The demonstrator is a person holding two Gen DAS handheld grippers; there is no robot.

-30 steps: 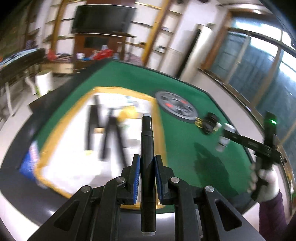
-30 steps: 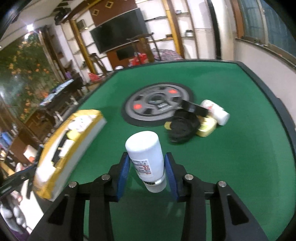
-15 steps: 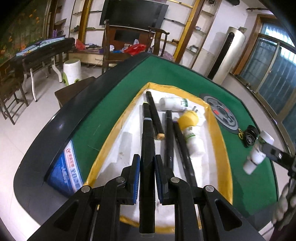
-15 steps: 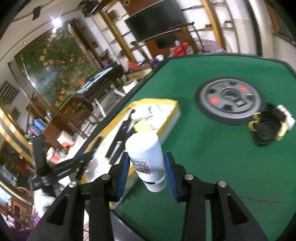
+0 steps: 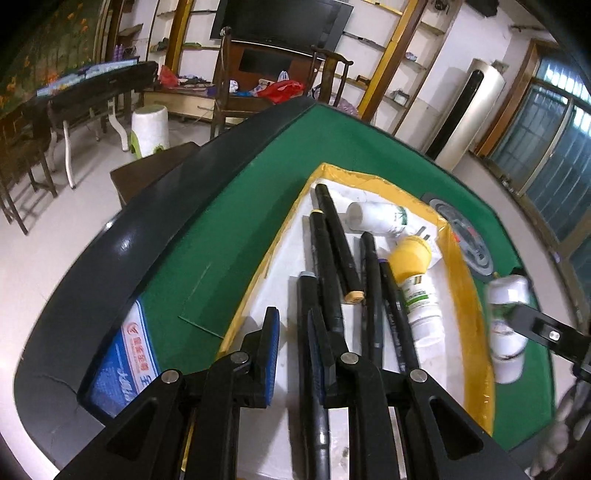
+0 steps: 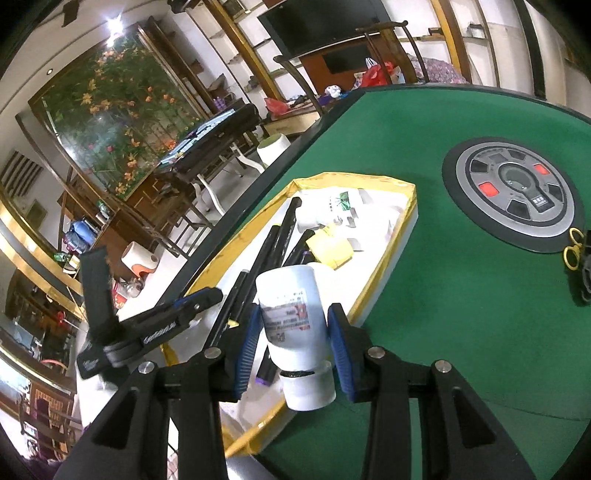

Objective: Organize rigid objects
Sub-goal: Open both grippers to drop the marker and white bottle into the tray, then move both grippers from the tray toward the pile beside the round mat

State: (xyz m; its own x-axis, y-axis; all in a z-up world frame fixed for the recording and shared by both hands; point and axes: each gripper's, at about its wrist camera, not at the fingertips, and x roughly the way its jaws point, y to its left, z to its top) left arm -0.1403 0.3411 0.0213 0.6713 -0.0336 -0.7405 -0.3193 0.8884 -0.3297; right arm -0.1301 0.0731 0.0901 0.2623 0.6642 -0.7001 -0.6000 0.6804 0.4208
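I'm in a home living room: a dark flat television (image 5: 280, 22) hangs on the far wall over a wooden cabinet (image 5: 258, 70), gold-trimmed shelves (image 5: 391, 40) stand beside it, and a floral mural (image 6: 114, 122) fills the left wall. I work at a green-felt mahjong table (image 6: 424, 288).

Matt green felt table (image 5: 236, 206), glossy white plastic bottle (image 6: 291, 310)
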